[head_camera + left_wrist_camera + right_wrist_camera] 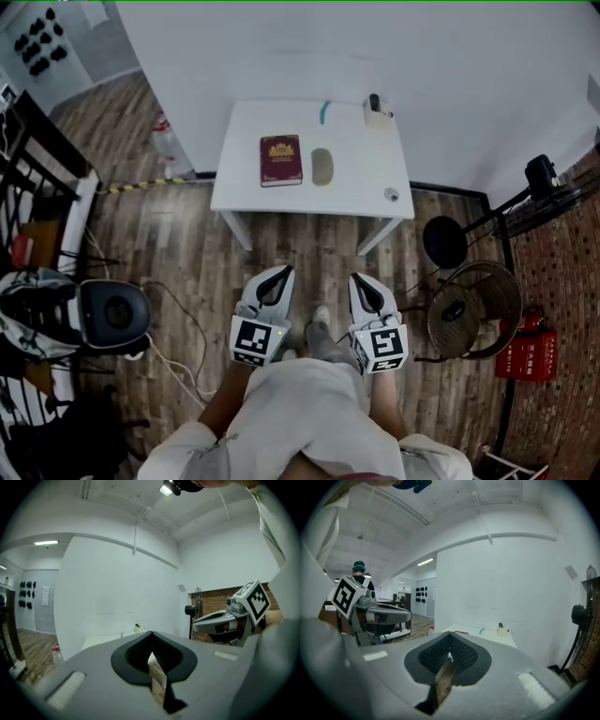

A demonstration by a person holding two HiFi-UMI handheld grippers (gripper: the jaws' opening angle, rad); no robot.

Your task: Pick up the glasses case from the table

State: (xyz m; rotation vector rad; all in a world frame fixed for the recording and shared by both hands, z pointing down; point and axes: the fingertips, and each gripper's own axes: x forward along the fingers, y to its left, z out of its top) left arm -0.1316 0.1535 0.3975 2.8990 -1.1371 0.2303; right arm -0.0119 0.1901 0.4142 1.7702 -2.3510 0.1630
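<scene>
Item: olive oval glasses case (pixel 322 167), flat near centre of small white rectangular table (pixel 356 192), just beside maroon hardback book (pixel 280 160). Grey left gripper (pixel 283 272): jaws pressed together, nothing between. Grey right gripper (pixel 359 279): likewise clenched, empty. Both over wood-plank floor (pixel 187 244), well apart from table

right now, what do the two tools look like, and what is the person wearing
Both the left tool and right tool have light grey shells tapering to a point, with black ribbed pads inside. Each carries a white cube with black square markers at the rear. No cables show on them. The person wears light grey clothing.
</scene>
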